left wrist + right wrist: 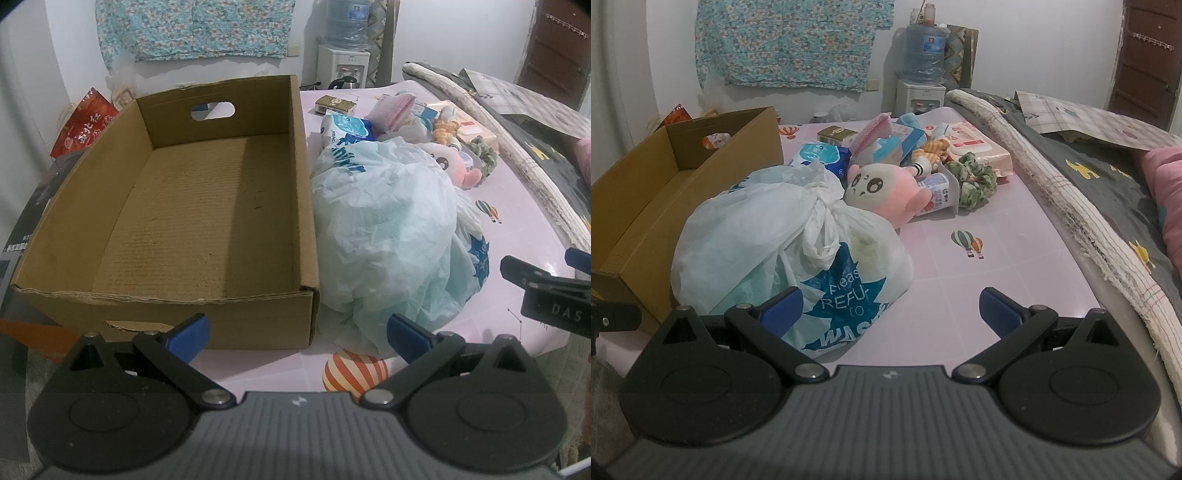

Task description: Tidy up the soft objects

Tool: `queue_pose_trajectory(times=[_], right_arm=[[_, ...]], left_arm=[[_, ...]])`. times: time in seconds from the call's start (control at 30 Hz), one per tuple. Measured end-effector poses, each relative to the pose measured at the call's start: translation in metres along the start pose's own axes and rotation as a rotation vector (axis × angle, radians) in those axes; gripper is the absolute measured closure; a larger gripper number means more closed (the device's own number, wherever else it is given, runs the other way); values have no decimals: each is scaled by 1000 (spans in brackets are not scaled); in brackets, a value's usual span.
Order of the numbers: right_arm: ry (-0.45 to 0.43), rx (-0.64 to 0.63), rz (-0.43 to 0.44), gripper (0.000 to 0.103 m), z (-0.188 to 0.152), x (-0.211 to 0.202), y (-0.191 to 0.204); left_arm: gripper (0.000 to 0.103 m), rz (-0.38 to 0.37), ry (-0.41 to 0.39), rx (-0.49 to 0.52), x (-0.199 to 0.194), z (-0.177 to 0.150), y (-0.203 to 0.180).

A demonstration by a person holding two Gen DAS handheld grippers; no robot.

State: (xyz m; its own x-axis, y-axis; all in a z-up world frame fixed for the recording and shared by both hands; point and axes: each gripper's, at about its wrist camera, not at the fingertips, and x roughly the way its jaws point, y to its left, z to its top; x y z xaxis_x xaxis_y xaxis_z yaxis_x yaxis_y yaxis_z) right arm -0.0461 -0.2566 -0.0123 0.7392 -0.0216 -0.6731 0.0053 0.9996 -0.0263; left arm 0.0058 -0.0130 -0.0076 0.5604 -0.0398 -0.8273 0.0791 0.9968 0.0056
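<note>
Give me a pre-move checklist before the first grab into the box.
1. Left gripper open and holding nothing: ok.
2. Right gripper open and holding nothing: ok.
3. Box has room: ok, nothing lies on its floor.
4. Bag reachable: ok, it is the nearest item, beside the box's right wall, knotted shut on top.
5. Plush free to lift: cannot tell; it leans against the bag and the pile behind it.
6. Grippers clear of each other: ok, the right one shows at the left view's far right edge, apart from the left one.
</note>
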Motion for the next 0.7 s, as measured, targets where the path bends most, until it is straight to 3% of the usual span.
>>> queue_pose_trajectory(times=[0.7], right_arm=[[-4,7,0,1,0,1,-2]], left_arm=[[0,-7,-13,8,-3,-1,-2]])
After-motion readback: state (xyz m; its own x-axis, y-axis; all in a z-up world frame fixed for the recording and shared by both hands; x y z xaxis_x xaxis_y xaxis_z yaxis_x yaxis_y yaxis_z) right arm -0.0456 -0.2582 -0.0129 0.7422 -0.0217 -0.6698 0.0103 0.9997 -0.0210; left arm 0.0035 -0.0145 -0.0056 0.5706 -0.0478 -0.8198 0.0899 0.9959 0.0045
